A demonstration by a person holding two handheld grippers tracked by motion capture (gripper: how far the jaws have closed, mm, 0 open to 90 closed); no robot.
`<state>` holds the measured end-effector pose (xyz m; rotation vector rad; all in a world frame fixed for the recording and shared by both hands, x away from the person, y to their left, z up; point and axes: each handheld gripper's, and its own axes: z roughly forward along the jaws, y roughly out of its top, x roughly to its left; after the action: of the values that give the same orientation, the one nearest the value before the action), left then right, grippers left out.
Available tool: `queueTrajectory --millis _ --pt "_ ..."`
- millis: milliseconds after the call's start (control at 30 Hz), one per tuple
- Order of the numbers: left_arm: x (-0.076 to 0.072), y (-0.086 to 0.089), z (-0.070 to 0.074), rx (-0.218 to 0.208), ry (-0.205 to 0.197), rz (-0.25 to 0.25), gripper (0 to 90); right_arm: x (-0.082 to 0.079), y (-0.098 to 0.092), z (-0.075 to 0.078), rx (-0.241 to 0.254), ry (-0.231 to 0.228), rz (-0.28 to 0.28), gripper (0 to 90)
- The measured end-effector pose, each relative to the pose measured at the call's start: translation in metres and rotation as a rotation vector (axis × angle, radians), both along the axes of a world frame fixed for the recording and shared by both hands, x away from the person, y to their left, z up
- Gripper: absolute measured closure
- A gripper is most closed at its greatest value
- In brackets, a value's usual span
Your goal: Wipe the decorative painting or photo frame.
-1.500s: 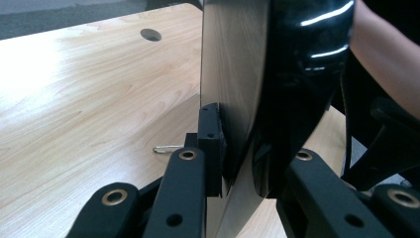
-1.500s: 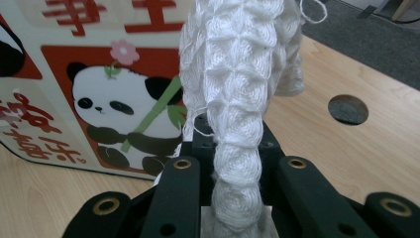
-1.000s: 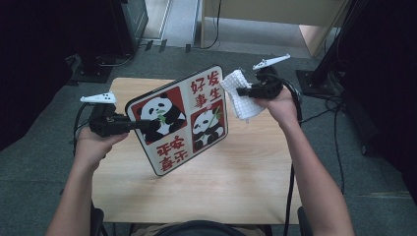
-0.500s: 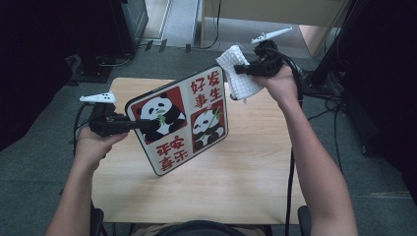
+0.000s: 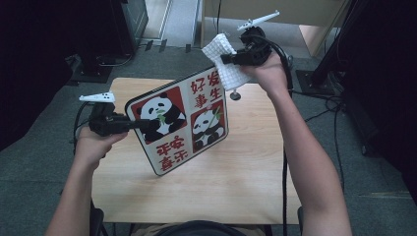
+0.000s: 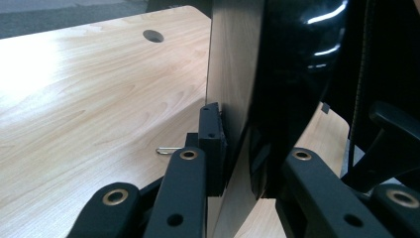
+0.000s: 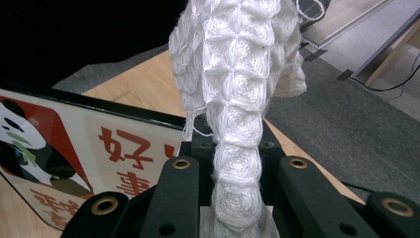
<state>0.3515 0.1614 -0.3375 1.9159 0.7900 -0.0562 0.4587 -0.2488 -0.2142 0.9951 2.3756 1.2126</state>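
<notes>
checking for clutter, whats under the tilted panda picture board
Under the glossy panda picture board lies the light wooden table, bare where it shows beside the board. The patch directly beneath is covered; the left gripper holds the board's edge.

Bright overhead light; counter (image 6: 74,99) washed out with glare at left. Glossy board (image 6: 297,64) shows streak highlights. Room edges dark. Near cloth (image 7: 237,89) slightly soft.

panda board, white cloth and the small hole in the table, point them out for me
panda board (image 5: 179,125), high view, on the middle of its printed face
white cloth (image 7: 237,89), right gripper view, on the bunched knit above the jaws
hole in the table (image 6: 153,35), left gripper view, on the dark round opening
</notes>
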Motion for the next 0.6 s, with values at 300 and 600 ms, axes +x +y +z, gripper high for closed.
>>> queueTrajectory --millis 300,600 --pt "0.001 0.001 0.0 -0.001 -0.001 -0.005 79.3 0.001 0.004 -0.021 0.0 0.035 0.011 77.8" --pt "0.001 0.001 0.0 0.004 -0.001 -0.009 79.3 -0.003 0.005 -0.034 -0.003 0.05 0.03 77.9"
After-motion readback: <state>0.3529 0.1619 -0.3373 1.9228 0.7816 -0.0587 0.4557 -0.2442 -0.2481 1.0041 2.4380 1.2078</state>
